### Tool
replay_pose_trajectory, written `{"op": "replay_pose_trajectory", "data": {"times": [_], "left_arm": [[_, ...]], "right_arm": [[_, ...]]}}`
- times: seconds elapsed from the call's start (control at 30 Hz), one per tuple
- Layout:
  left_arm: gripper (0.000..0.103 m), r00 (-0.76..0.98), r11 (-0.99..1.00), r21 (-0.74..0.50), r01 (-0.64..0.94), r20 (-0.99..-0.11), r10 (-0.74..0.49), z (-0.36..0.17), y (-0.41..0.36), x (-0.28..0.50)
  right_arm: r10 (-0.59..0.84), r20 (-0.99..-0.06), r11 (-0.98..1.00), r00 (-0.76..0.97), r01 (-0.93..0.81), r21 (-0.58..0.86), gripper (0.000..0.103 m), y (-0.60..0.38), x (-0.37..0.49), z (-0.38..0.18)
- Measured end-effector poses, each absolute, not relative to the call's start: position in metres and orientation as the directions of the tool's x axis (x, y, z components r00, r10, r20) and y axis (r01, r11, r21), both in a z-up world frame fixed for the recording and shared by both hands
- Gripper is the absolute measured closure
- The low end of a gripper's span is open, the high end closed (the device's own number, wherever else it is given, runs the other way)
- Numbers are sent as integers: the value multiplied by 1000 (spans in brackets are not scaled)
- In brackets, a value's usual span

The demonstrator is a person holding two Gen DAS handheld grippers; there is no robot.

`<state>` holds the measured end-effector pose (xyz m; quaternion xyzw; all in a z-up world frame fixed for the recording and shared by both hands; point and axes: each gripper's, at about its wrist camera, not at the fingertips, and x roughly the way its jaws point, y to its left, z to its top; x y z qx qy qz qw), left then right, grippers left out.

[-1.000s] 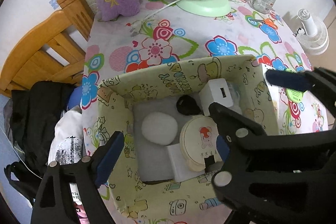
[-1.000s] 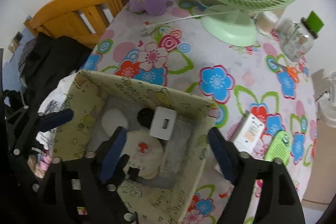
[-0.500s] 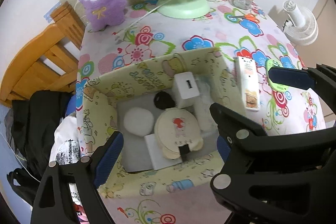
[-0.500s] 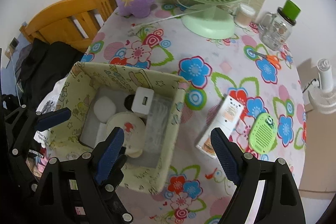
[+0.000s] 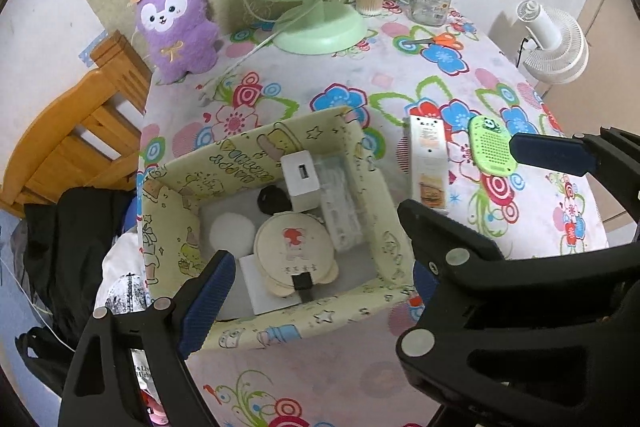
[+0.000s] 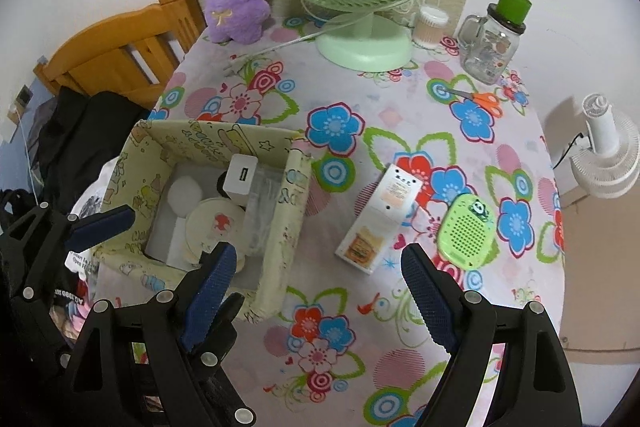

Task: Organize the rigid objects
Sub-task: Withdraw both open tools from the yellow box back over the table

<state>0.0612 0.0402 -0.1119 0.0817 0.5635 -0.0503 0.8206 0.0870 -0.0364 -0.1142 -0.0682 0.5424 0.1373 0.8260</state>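
Jaws spread wide on left gripper (image 5: 316,291) and right gripper (image 6: 320,279), nothing pinched; fabric box (image 6: 294,203) at table's near-left corner, holding white charger (image 6: 240,179) and round cream case (image 6: 214,225); white carton (image 6: 380,219) and green speaker (image 6: 466,227) lying just right, on floral tablecloth (image 6: 360,75).

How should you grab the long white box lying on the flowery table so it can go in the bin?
Grip the long white box across its narrow width, near the middle, coming straight down from above. It lies flat on the tablecloth, so its long side edges are free; the green speaker crowds one side toward its far end. The open right gripper looks wide enough.
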Motion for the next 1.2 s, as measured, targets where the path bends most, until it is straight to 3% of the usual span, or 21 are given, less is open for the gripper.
{"op": "replay_pose_trajectory", "data": {"times": [1.2], "left_arm": [[11,400,987,16,157,-915,-49,-88,-57,47]], "right_arm": [[156,-896,952,416,-305,24,16,-142,71,-90]]}}
